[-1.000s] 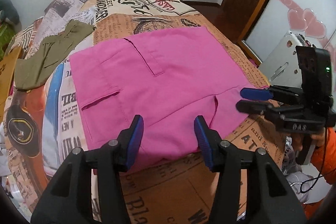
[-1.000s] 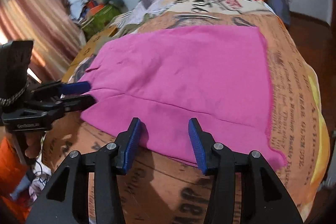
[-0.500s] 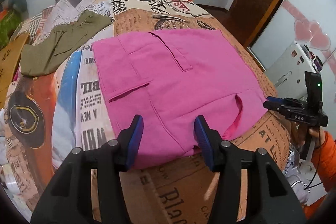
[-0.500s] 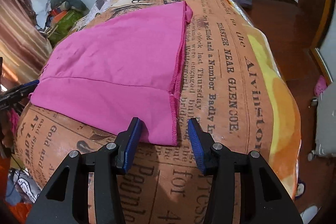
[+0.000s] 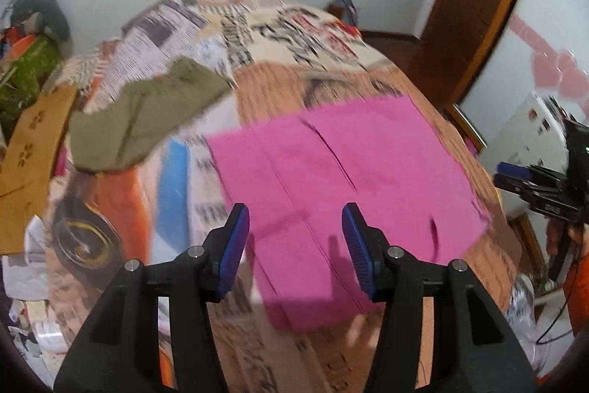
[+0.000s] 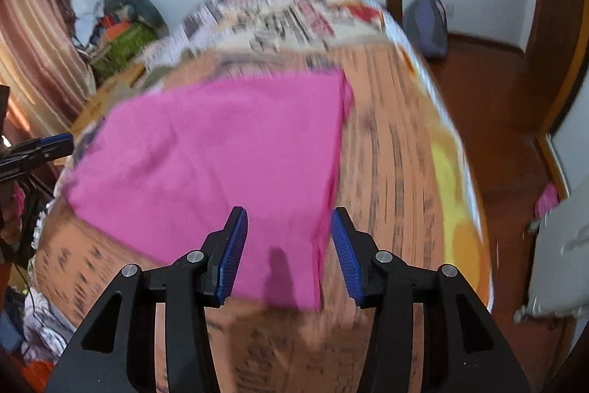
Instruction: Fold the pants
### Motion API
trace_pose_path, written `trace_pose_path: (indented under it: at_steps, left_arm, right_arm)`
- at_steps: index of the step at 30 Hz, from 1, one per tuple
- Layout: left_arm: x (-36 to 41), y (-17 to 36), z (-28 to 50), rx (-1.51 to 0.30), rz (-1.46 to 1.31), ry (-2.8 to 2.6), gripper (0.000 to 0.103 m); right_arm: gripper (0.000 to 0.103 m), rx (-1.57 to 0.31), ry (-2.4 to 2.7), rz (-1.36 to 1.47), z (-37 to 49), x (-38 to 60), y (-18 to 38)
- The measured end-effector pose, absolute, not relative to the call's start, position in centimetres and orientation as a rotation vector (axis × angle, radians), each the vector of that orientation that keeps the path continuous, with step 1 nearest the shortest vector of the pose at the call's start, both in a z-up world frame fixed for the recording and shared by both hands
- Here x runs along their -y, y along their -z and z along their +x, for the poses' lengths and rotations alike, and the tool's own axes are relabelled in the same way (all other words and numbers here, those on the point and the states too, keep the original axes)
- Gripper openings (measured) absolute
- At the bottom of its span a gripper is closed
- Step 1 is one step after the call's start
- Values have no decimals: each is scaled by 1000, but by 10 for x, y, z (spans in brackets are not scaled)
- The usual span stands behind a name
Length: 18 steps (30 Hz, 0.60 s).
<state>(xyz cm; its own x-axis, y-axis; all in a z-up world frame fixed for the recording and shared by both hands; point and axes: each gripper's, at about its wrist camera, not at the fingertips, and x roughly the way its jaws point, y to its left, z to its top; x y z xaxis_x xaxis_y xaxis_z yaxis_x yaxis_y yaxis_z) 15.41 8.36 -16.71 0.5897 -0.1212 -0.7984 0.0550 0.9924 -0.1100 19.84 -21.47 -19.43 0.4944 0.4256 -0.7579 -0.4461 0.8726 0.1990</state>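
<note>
Pink pants (image 5: pixel 349 172) lie folded flat on the bed, pocket side up in the left wrist view. My left gripper (image 5: pixel 294 234) hovers open above their near left part with nothing between its blue pads. In the right wrist view the pants (image 6: pixel 221 153) show a smooth pink panel. My right gripper (image 6: pixel 288 238) hangs open above their near right corner, also empty. Each gripper shows in the other's view: the right gripper (image 5: pixel 515 175) at the far right, the left gripper (image 6: pixel 44 146) at the far left. Both views are blurred by motion.
The bed has a newspaper-print cover (image 5: pixel 257 24). An olive garment (image 5: pixel 147 120) lies left of the pants, with brown cardboard (image 5: pixel 29 150) beyond it. A wooden door (image 5: pixel 478 6) and a white appliance (image 5: pixel 522 135) stand to the right. A bag (image 6: pixel 427 24) sits on the floor.
Both grippers have lifted and drawn back from the pants' near edge, so more wall shows. The right wrist view shifted to the pants' right corner. Jaw gaps look unchanged.
</note>
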Motion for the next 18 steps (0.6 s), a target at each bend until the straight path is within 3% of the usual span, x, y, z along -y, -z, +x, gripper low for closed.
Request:
trace_pose_path:
  at_steps: [7,18]
  left_arm:
    - [-116,161,205,-913,-101,30,53]
    - [-144,214,270,-1024,-147,5,53]
  right_arm:
    - [44,-820,-534,-43,236,196,176]
    - [44,-863,-500,-80,298,177,209]
